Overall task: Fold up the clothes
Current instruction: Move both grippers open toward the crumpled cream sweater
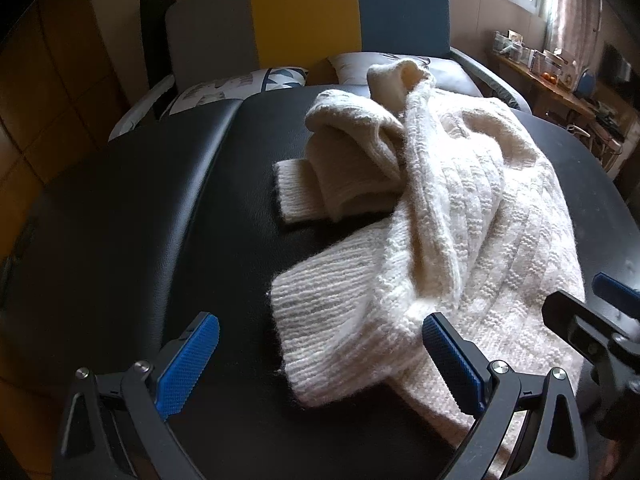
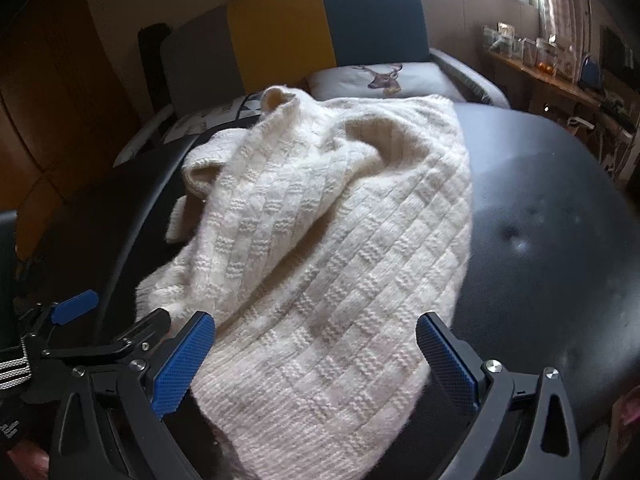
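Left wrist view: a glossy black padded leather counter [image 1: 120, 208] carries a rumpled cream basket-weave knit sweater [image 1: 480, 208], with ribbed cuffs folded at its left. Over the sweater's near hem, the left gripper [image 1: 320, 360] and right gripper [image 2: 316, 360] gape wide, blue textured pads [image 2: 180, 364] empty.

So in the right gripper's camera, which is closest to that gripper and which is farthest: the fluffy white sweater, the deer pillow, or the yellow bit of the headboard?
From the right gripper:
1. White sweater, right between its open fingers, on the black surface.
2. Deer pillow, behind the sweater, toward the right.
3. Yellow headboard panel, farthest, standing up behind the pillow, toward the left.
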Motion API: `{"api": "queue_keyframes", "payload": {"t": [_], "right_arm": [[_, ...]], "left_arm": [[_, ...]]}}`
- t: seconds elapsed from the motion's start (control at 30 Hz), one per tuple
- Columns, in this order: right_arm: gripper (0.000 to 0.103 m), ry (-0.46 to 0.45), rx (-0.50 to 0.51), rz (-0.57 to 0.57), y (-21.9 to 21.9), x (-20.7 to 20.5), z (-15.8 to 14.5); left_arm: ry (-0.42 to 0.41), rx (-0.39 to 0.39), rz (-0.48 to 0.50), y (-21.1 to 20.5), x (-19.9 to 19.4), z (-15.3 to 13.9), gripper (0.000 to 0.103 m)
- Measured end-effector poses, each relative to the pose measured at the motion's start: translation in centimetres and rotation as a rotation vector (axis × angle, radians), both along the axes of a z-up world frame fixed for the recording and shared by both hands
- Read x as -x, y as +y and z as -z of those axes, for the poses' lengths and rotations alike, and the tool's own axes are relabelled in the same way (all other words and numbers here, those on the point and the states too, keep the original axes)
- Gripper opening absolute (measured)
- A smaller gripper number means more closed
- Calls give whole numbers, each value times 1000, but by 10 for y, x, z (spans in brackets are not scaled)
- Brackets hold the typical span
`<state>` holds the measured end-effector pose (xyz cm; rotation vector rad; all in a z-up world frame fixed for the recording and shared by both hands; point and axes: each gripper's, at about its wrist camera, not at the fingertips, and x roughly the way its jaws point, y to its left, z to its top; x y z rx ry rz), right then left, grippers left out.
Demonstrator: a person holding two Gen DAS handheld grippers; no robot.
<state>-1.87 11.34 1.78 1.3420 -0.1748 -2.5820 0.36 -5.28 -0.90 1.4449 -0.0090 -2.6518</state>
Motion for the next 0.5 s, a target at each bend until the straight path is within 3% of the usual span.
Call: {"api": "queue_keyframes", "payload": {"t": [0.13,0.5], "right_arm": [[99,-5,52,-15,1,1,1],[96,-8,15,-37,-8,7,3]], "left_arm": [[-11,-4,-2,0,3,4,103],[-25,0,-10,-2,11,9,103]]}}
